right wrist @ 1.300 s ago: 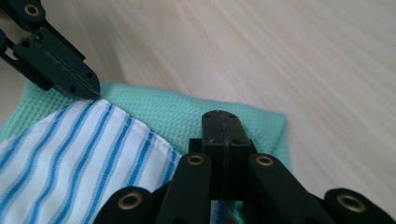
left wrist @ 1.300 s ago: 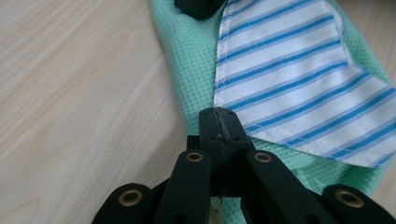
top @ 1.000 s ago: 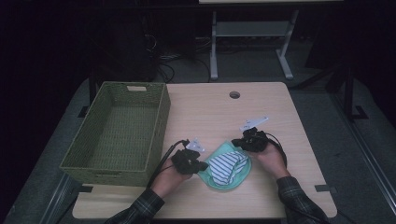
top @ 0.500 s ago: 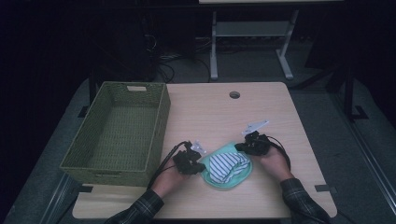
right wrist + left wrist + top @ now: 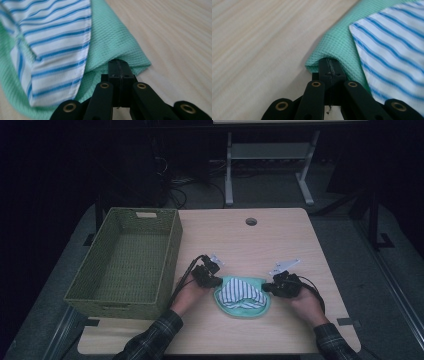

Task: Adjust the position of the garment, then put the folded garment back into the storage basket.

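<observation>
A green waffle cloth lies on the wooden table with a white, blue-striped cloth on top of it. My left gripper is shut on the green cloth's left corner, its jaws pressed together on the fabric. At the other side my right gripper is shut on the green cloth's right corner. The striped cloth rests loose between the two corners, close to both grippers.
An empty green woven basket stands at the table's left, just beside my left hand. A round cable hole sits near the far edge. Bare tabletop stretches behind and to the right of the cloths.
Both grippers have shifted slightly nearer the front edge and apart, and the green cloth now lies spread between them with its corners pinched.
</observation>
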